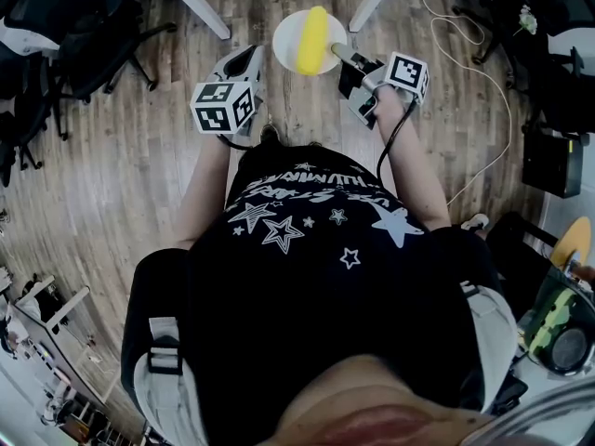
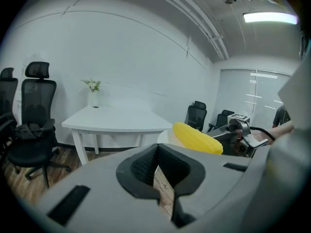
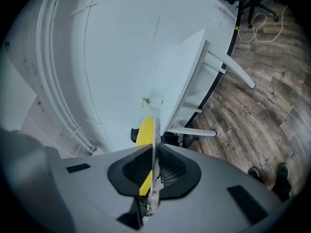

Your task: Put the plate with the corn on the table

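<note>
Right gripper [image 1: 340, 54] has the plate [image 1: 290, 28] by its near rim, out in front of the person and up in the air over the wood floor [image 1: 139, 156], with the corn [image 1: 311, 40] lying lengthwise across it. The head view gives the plate as a full white circle. The right gripper view catches the same plate [image 3: 154, 125] dead edge-on, a thin pale line running straight between the two dark pads, jaws nearly together and pinching that rim, the yellow cob [image 3: 145, 129] peeking out on the left side of it. The left gripper [image 1: 244, 63] hangs just beside the plate, apart from it. Its own view shows the fingertips meeting with nothing caught between them, only floor showing through the gap behind the tips. That same view is the one that gives the room: the white table [image 2: 116, 120] standing ahead by the wall, a small vase of flowers [image 2: 92, 89] at its far edge, black office chairs [image 2: 31, 115] to the left, and the corn held off to the right, short of the tabletop. From above, only the table's white legs [image 1: 200, 6] show at the top edge. The right gripper view alone picks up the person's shoes [image 3: 282, 174] down on the floor.
</note>
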